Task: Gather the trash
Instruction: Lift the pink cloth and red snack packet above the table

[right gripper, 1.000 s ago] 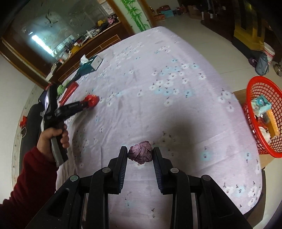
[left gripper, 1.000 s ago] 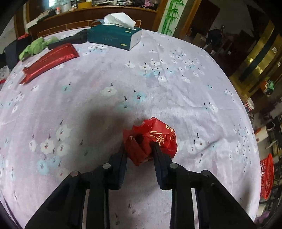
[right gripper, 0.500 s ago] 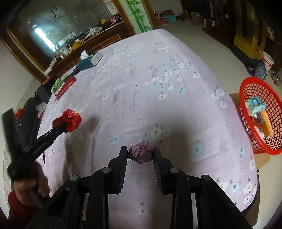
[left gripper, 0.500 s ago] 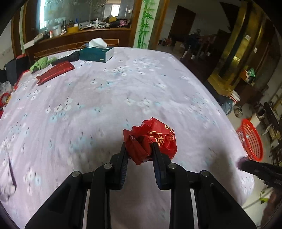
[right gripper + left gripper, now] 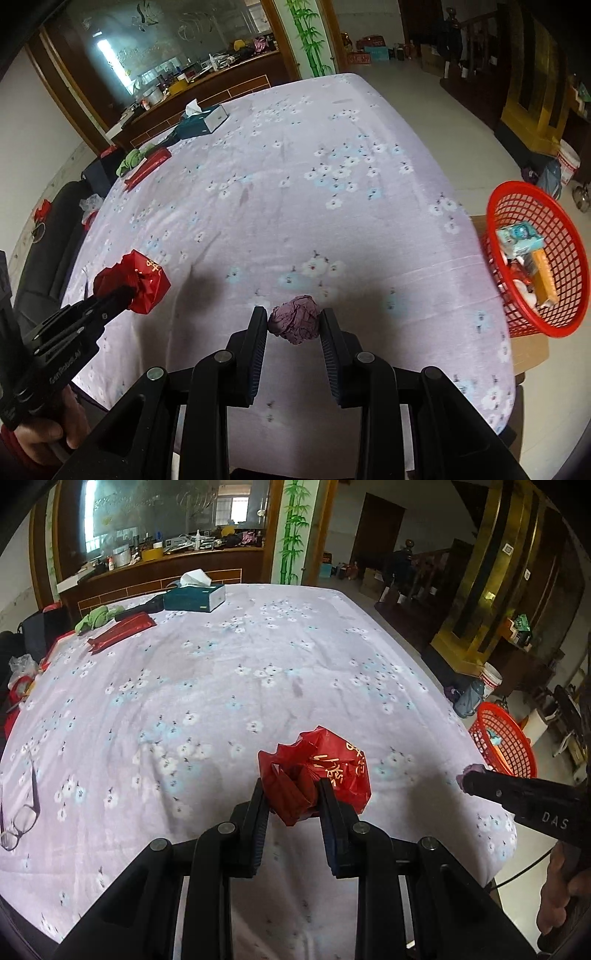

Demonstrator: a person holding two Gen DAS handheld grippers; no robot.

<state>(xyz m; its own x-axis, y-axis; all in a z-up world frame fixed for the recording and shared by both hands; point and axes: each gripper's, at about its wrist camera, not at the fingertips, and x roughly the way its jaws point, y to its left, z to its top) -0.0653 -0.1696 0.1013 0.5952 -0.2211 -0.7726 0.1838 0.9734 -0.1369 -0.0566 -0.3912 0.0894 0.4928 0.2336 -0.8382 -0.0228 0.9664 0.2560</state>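
Note:
My left gripper point(image 5: 291, 794) is shut on a crumpled red wrapper point(image 5: 317, 771) with gold print, held above the floral tablecloth point(image 5: 221, 686). The right wrist view shows that same red wrapper point(image 5: 135, 280) at the left, clamped in the left gripper point(image 5: 125, 291). My right gripper point(image 5: 293, 323) is shut on a crumpled purple paper ball point(image 5: 295, 323), also above the cloth. A red mesh basket point(image 5: 539, 258) with several pieces of trash stands on a low box off the table's right edge; the same red basket point(image 5: 506, 742) appears in the left wrist view.
At the table's far end lie a teal tissue box point(image 5: 194, 596), a long red packet point(image 5: 122, 631) and a green cloth point(image 5: 98, 616). Eyeglasses point(image 5: 18, 823) rest at the left edge. A white bucket point(image 5: 489, 681) and bags stand on the floor beyond the basket.
Both grippers rose and pulled back from the table with their trash. The left gripper swung right, toward the right gripper and the basket side.

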